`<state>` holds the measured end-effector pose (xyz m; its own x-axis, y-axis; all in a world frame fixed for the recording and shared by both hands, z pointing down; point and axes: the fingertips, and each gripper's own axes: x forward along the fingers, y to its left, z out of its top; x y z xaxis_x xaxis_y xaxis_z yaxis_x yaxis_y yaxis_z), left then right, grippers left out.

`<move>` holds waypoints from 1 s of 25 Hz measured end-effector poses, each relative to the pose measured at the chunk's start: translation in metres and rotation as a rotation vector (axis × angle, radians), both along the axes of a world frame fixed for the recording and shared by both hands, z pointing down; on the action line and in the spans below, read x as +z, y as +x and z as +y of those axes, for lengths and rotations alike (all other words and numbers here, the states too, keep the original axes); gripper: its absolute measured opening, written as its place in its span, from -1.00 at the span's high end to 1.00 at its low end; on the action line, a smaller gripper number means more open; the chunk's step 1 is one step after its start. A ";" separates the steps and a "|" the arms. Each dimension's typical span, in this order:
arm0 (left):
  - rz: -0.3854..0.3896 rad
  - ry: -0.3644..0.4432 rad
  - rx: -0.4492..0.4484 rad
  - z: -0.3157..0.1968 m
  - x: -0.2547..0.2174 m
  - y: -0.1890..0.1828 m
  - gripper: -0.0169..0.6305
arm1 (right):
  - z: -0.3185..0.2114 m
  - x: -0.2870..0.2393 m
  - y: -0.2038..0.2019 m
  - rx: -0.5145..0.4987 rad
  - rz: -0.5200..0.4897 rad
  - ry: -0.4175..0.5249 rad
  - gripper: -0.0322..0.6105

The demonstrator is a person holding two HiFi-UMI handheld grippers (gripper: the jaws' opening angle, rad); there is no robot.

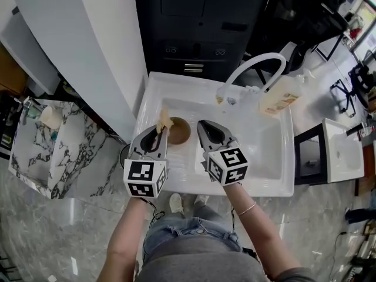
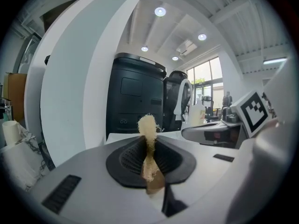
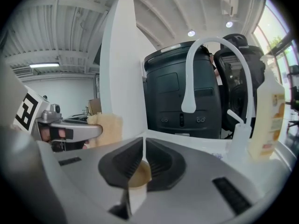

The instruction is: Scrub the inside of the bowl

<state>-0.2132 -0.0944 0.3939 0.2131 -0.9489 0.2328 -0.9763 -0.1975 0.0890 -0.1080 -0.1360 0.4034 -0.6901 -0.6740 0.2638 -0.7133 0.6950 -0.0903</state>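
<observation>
Holding left gripper (image 1: 160,126) and right gripper (image 1: 201,124) side by side out front, close together but not touching. Both point forward, away from the torso, marker cubes nearest the body, with bare left forearm (image 1: 126,234) and right forearm (image 1: 254,216) stretched forward and converging slightly toward them. Left jaws clamped on a tan fibrous scrubber (image 2: 147,125) that sticks up past the tips; right jaws drawn in to a thin slit, pads almost meeting, nothing clearly pinched there, tips level with the left's.
</observation>
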 end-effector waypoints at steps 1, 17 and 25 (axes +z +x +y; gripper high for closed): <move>0.000 0.006 0.005 0.001 -0.001 0.001 0.81 | 0.002 -0.003 0.002 0.003 -0.007 0.008 0.81; -0.016 0.074 0.061 0.028 -0.016 0.008 0.81 | 0.043 -0.024 0.026 0.035 -0.035 0.080 0.87; -0.022 0.086 0.075 0.034 -0.020 0.010 0.81 | 0.048 -0.037 0.032 0.066 -0.058 0.119 0.87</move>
<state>-0.2028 -0.0603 0.3742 0.2802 -0.9470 0.1570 -0.9599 -0.2762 0.0477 -0.0763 -0.0884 0.3666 -0.6552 -0.7422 0.1407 -0.7536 0.6552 -0.0525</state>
